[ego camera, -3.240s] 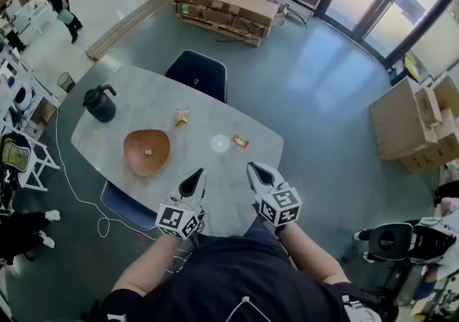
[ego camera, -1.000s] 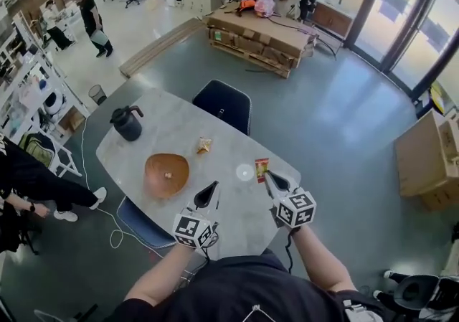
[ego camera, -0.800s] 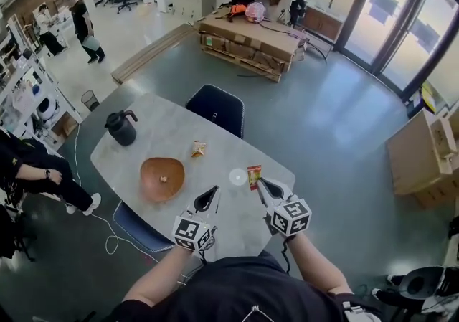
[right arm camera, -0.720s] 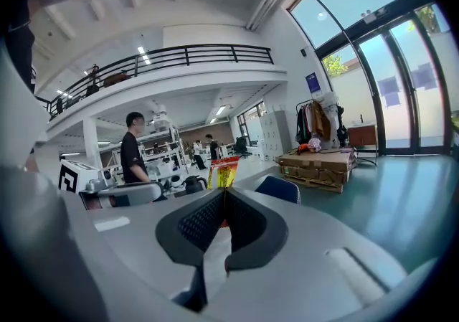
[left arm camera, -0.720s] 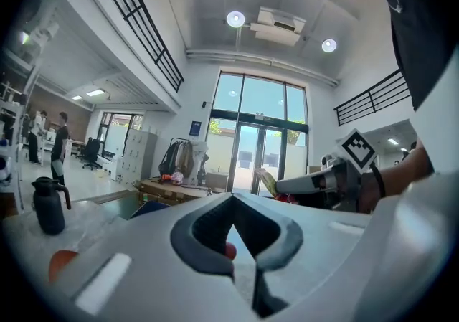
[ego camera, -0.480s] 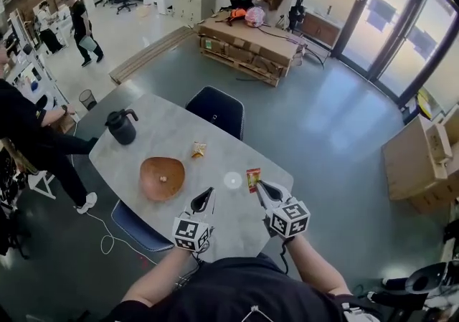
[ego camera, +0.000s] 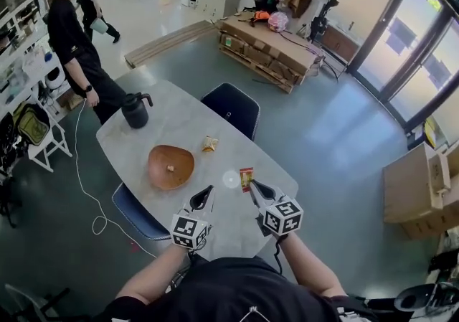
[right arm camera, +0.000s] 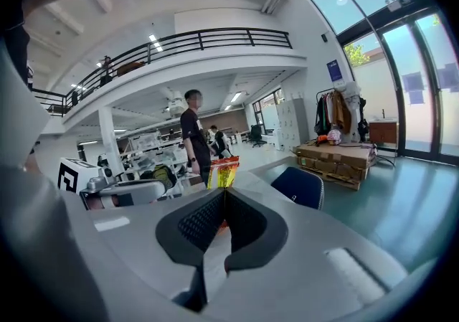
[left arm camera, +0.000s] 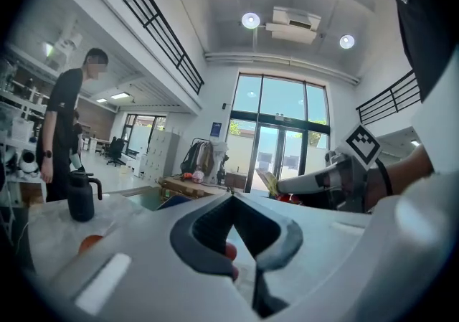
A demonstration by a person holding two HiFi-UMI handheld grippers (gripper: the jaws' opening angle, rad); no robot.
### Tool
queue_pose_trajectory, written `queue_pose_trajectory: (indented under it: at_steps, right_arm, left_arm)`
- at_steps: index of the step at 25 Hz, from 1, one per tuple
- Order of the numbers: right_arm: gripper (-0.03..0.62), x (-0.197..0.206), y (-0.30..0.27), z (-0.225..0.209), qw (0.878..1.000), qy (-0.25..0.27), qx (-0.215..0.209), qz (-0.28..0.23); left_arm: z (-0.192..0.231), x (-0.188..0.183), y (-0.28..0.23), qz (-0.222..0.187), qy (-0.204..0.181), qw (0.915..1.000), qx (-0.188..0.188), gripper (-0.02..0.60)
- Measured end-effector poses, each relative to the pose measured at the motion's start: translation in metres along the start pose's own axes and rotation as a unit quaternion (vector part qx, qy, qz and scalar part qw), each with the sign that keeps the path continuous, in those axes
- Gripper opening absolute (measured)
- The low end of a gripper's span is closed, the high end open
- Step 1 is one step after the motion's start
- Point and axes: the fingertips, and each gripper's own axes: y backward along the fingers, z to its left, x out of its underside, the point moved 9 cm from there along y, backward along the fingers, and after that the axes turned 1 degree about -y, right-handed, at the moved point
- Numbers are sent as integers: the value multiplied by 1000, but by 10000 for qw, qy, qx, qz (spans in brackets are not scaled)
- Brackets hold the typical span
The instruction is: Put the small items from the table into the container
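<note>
Pinches a red-and-yellow snack packet [right arm camera: 224, 172] in the right gripper [right arm camera: 224, 193], jaws closed tight on its lower end, packet standing upright above the tips. Holds it over the near part of the grey table [ego camera: 143, 143], just beside a small white disc [ego camera: 230, 179]. Carries the left gripper [ego camera: 208, 190] alongside, near the same table edge, jaws pressed together at the tips. Shows a reddish patch behind them in the left gripper view, too unclear to name. Places the brown bowl [ego camera: 171, 167] left of both tools, well in on the tabletop, one small pale item [ego camera: 171, 168] at its centre. Takes in a crumpled yellow wrapper [ego camera: 209, 144] beyond the bowl, a black jug [ego camera: 135, 110] at the far end, a dark blue chair [ego camera: 231, 107] behind, and a person in black [ego camera: 72, 41] standing beside the far corner.
</note>
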Motion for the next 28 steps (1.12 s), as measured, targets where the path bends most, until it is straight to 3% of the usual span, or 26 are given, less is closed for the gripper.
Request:
queue_pose_trajectory:
  at_steps: [7, 16, 22, 28]
  right_arm:
    - [29, 15, -87, 28, 9920, 315, -720, 992]
    - [29, 62, -263, 61, 9521, 858, -1426, 2565]
    - [29, 112, -370, 95, 9178, 1116, -1573, 3470]
    - [29, 154, -433, 107, 8869, 1564, -1433, 4105]
  left_arm:
    - [16, 26, 42, 70, 327, 9966, -753, 3]
    - [34, 70, 107, 311, 838, 9792, -1821, 3]
    - [47, 103, 155, 390, 1361, 9568, -2539, 3]
    - [62, 128, 198, 427, 1643, 9329, -3177, 3]
